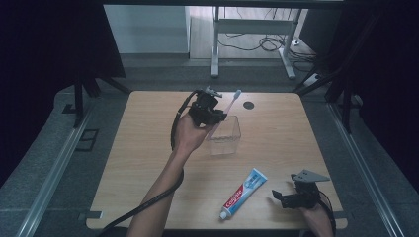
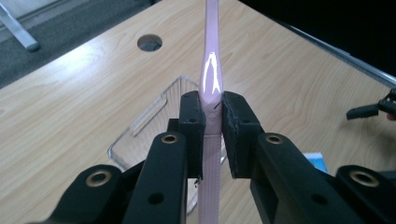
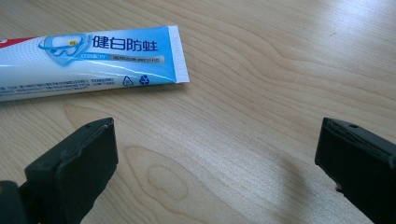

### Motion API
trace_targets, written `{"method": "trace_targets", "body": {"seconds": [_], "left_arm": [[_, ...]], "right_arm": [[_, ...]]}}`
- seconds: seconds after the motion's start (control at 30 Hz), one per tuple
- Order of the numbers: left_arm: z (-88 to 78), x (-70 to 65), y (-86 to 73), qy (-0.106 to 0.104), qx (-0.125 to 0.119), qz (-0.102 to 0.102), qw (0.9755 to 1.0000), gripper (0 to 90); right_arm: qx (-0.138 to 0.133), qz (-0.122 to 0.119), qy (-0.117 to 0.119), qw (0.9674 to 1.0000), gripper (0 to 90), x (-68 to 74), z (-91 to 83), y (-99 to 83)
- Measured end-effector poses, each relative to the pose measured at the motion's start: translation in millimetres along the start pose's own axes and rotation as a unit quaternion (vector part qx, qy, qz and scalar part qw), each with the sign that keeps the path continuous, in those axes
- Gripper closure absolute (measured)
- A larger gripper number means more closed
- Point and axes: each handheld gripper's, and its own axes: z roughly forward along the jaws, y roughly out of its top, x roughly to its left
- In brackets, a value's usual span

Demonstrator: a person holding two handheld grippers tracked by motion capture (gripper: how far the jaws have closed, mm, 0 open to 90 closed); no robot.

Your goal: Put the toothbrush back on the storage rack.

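The left gripper was seen held above the table, near the centre of the high view and just at 9 o'clock of the clear plastic container. Its jaws were clamped on a pink toothbrush; in the left gripper view the two pads were pressed flat against the handle from either side. The toothbrush was tilted, with its head pointing toward 1 o'clock past the far rim of the container and its lower end hanging over the container's opening. Whether that end touched the container could not be told.

The container was noted standing open on the wood, just on the near side of the round cable hole in the tabletop.

The right gripper was recorded low at 5 o'clock of the table, near its front edge. Its jaws were spread wide with nothing between them, bare wood being visible in the gap in the right gripper view. A toothpaste tube lay flat just at 9 o'clock of that gripper, not touched, with its cap toward 7 o'clock and its crimped end toward 1 o'clock.
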Motion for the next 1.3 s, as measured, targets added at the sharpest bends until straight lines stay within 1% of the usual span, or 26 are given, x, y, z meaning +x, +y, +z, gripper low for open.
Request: {"method": "trace_targets", "body": {"seconds": [0.1, 0.37, 0.6, 0.67, 0.83, 0.87, 1.3], "left_arm": [[4.9, -0.5, 3.0, 0.004, -0.004, 0.004, 1.0, 78.8], [20.8, 2.2, 6.6, 0.009, -0.012, 0.001, 0.9999, 78.8], [34.5, 3.7, 6.4, 0.016, -0.01, 0.005, 0.9998, 78.8], [37.6, 3.9, 5.8, 0.017, -0.012, 0.003, 0.9998, 78.8], [45.2, 4.5, 2.6, 0.022, -0.013, 0.004, 0.9997, 78.8], [46.7, 4.7, 1.7, 0.021, -0.013, 0.001, 0.9997, 78.8], [61.2, 9.9, -12.7, 0.024, -0.007, -0.003, 0.9997, 78.8]], "right_arm": [[-0.001, -0.002, 0.0, 1.0, 0.0, -0.1, 0.1, 0.0], [-0.001, -0.002, 0.002, 1.0, 0.0, 0.1, 0.1, 0.1], [-0.002, -0.004, 0.002, 1.0, 0.0, 0.2, 0.1, 0.3], [-0.002, -0.004, 0.002, 1.0, 0.0, 0.2, 0.1, 0.4], [-0.002, -0.004, 0.003, 1.0, 0.0, 0.4, 0.2, 0.4], [-0.002, -0.004, 0.003, 1.0, 0.0, 0.4, 0.2, 0.4], [-0.002, -0.003, 0.002, 1.0, 0.0, 0.8, 0.1, 0.6]]}}
